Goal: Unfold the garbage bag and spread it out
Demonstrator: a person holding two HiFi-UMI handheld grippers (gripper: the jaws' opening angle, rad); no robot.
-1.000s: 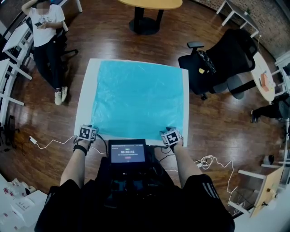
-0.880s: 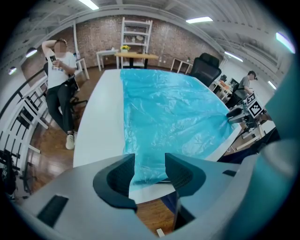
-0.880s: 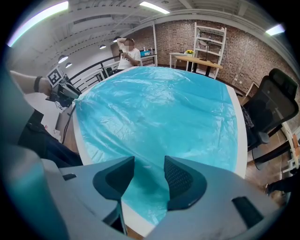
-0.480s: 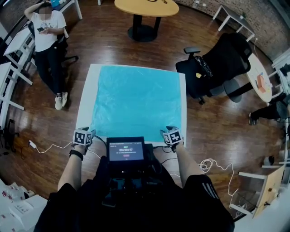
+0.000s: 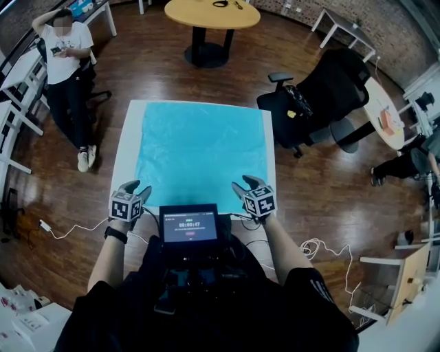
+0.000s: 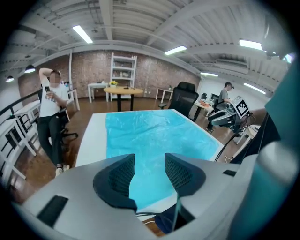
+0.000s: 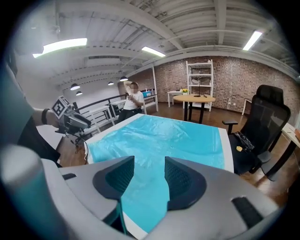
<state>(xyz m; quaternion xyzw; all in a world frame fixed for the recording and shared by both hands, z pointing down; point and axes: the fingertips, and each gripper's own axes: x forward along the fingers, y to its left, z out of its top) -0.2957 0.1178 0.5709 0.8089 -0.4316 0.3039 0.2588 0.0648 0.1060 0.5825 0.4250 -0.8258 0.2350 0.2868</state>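
The blue garbage bag (image 5: pixel 203 148) lies spread flat over most of the white table (image 5: pixel 124 155). My left gripper (image 5: pixel 135 188) hangs above the bag's near left corner, open and holding nothing. Over the near right corner my right gripper (image 5: pixel 246 183) is open too, with nothing in it. In the left gripper view the bag (image 6: pixel 154 133) shows through the gap of the left gripper (image 6: pixel 149 161), well below the jaws. The right gripper view shows the same: the bag (image 7: pixel 161 138) far under the right gripper (image 7: pixel 149 164).
A person (image 5: pixel 65 69) stands at the table's far left corner. A black office chair (image 5: pixel 323 96) sits close to the table's right side. A round wooden table (image 5: pixel 210 14) stands beyond. Cables (image 5: pixel 62 227) trail on the floor near my feet.
Both grippers have lifted off the near edge of the table and tipped forward, away from the bag's near corners. The bag has stayed flat where it lay.
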